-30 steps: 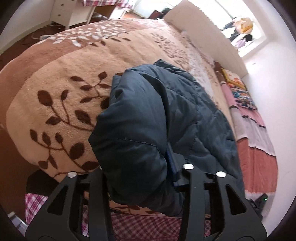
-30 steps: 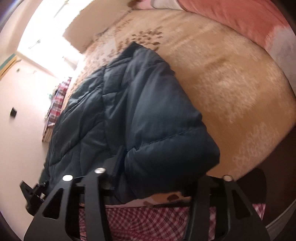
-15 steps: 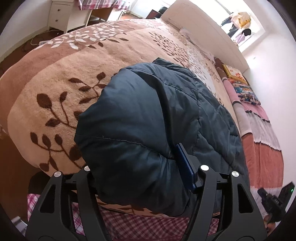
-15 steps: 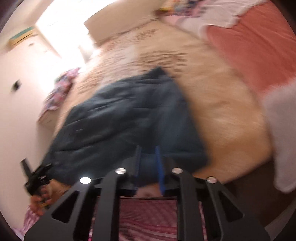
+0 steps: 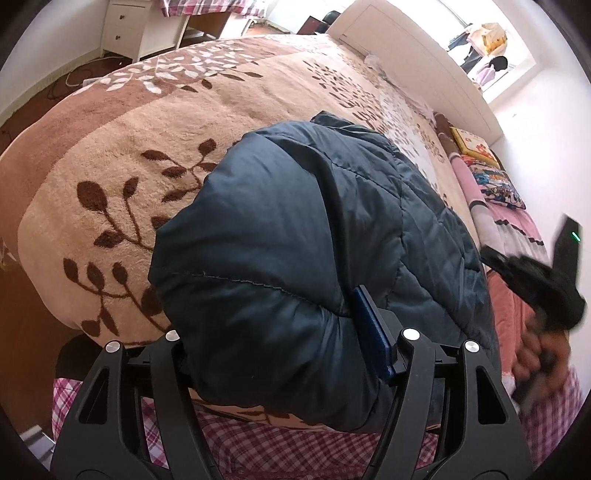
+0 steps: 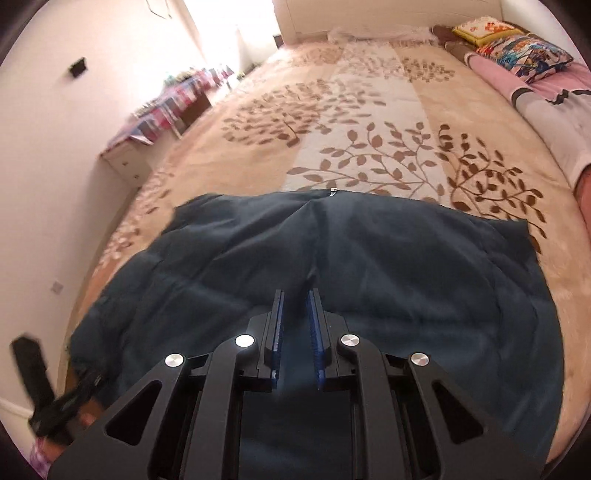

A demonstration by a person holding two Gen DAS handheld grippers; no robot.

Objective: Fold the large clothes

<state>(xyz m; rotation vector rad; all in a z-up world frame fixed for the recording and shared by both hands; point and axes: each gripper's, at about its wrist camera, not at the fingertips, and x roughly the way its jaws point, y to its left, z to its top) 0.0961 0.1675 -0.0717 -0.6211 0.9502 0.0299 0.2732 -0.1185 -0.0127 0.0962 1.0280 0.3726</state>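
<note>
A dark navy puffer jacket (image 5: 295,240) lies on the bed near its front edge. One thick folded end bulges between the fingers of my left gripper (image 5: 269,325). Its jaws stand wide around that fold. The right blue pad (image 5: 369,332) lies along the fabric, and the left pad is hidden behind it. In the right wrist view the jacket (image 6: 369,258) spreads flat, with its zipper pull (image 6: 333,191) at the far edge. My right gripper (image 6: 295,295) hovers over the jacket's middle, its pads nearly together with nothing between them. It shows blurred in the left view as the right gripper (image 5: 535,288).
A beige blanket with brown leaf prints (image 6: 369,129) covers the bed. Behind it stand a white headboard (image 5: 406,55) and coloured pillows (image 6: 517,48). White drawers (image 5: 136,26) stand across the floor, and a side table with plaid cloth (image 6: 166,107) is along the wall.
My right gripper let go of the jacket's folded end, narrowed its jaws, rolled and swung across to above the jacket's middle. My left gripper's jaws widened around the fold.
</note>
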